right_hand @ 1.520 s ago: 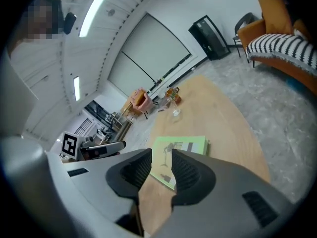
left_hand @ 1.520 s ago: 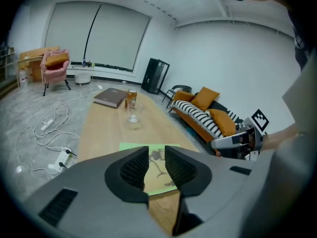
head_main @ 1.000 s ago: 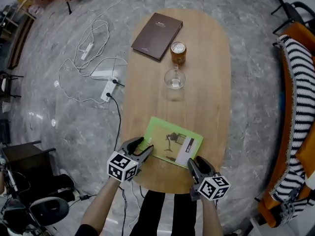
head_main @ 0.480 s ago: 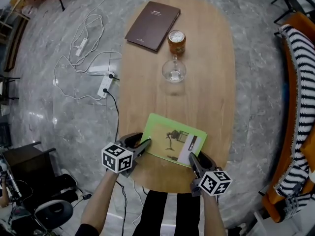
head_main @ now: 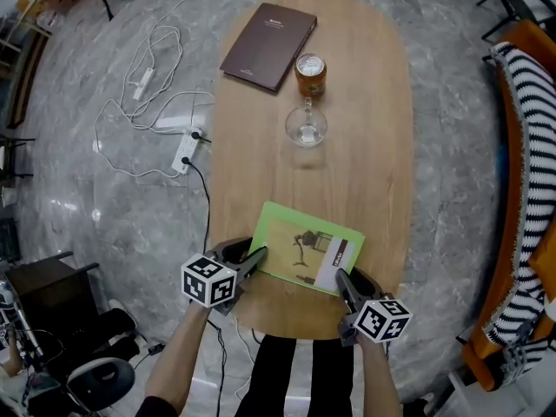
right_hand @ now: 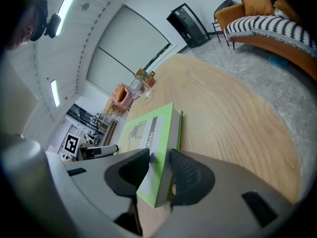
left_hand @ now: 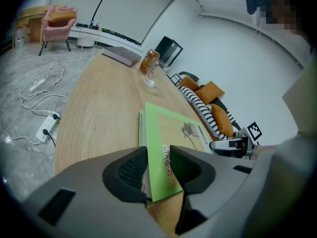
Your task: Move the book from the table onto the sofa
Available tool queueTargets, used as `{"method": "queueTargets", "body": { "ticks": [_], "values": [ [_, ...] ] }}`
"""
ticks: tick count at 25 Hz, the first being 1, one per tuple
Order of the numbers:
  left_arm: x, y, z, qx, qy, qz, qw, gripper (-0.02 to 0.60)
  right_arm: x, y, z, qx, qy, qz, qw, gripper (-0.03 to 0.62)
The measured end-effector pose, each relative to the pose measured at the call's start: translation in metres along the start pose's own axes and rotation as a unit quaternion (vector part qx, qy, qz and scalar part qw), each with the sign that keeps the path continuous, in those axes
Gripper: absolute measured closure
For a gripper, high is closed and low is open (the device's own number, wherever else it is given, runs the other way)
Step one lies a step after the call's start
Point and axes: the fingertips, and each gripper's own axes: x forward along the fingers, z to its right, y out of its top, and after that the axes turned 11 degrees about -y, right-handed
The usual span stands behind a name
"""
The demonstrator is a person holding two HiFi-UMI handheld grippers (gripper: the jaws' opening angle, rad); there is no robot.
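On the desk's (head_main: 365,172) near end: green book (head_main: 304,254) pinched at two corners

Book lies flat, slightly skewed, and looks to rest on the wood, not yet lifted. Left gripper (left_hand: 157,150) has its fingers (left_hand: 190,167) round the near-left corner, right gripper (right_hand: 159,152) round the near-right one. Both pairs have just been closing, and the pads now look clamped on the cover edges. Both come in tilted down from the near edge, probably so one finger gets under each corner. Two-corner hold likely because the book is thin and wide: a single pinch would let it sag or swing. Sofa (right_hand: 252,4) with striped throw (right_hand: 270,26) stands well apart on the right, so the carry goes right. Wine glass (head_main: 306,129), can (head_main: 310,68) and brown notebook (head_main: 268,46) sit at the far end, clear of the lift.
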Motion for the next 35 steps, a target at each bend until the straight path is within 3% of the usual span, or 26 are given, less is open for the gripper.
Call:
{"method": "queueTargets", "body": {
  "ticks": [16, 35],
  "values": [
    [-0.039, 0.029, 0.08, -0.012, -0.009, 0.019, 0.9997, 0.442, -0.083, 0.033, -0.025, 0.003, 0.013, 0.01, 1.0, 0.45],
    [-0.165, 0.065, 0.272, -0.004, -0.007, 0.083, 0.9965, 0.454, -0.281, 0.07, -0.107, -0.041, 0.054, 0.035, 0.997, 0.457]
  ]
}}
